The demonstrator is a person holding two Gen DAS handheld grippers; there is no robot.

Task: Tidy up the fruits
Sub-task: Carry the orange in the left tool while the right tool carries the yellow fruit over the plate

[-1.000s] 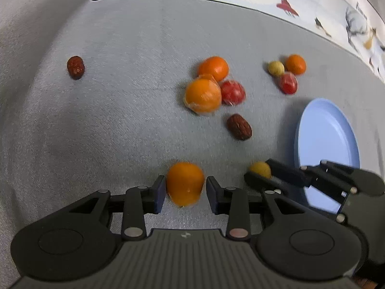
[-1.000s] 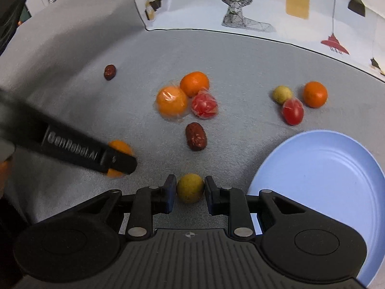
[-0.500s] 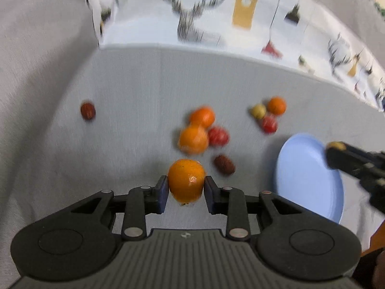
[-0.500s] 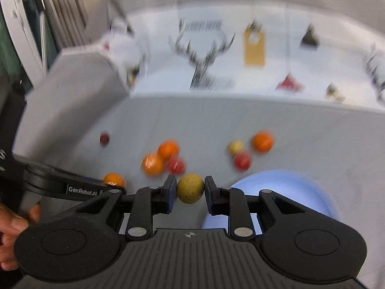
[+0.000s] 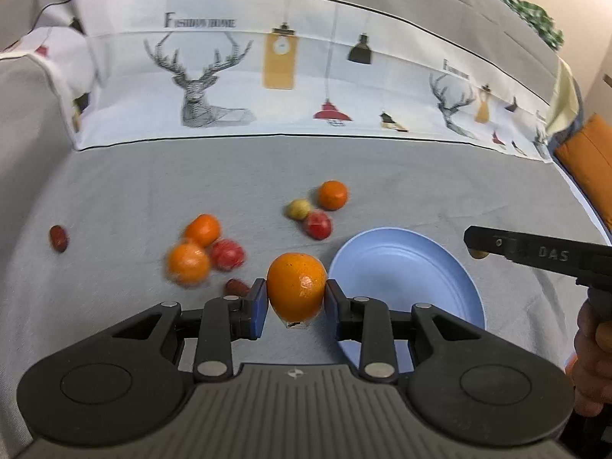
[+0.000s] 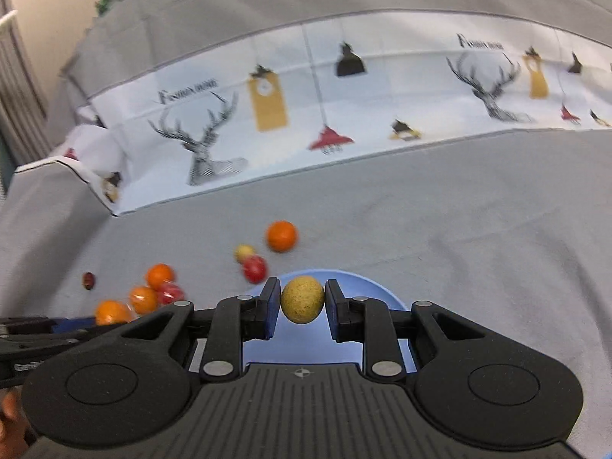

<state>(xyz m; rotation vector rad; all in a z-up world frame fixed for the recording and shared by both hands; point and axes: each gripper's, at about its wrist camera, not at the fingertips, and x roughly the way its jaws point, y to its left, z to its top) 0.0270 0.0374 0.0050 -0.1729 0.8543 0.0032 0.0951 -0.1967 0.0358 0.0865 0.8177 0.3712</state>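
Orange (image 5: 296, 290) between left hand-held gripper (image 5: 295, 304) pads

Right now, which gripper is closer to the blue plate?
Right. The right gripper, shut on a small yellow fruit, hangs over the blue plate. The left gripper, clamping an orange, sits beside the plate's left rim.

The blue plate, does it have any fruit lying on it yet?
No, the blue plate shows only a bare surface, with the loose fruit lying on the grey cloth beside it.

Orange (image 5: 296, 290) and small yellow-green fruit (image 6: 302, 299) — each aloft between fingers, near the blue plate (image 5: 401, 267)
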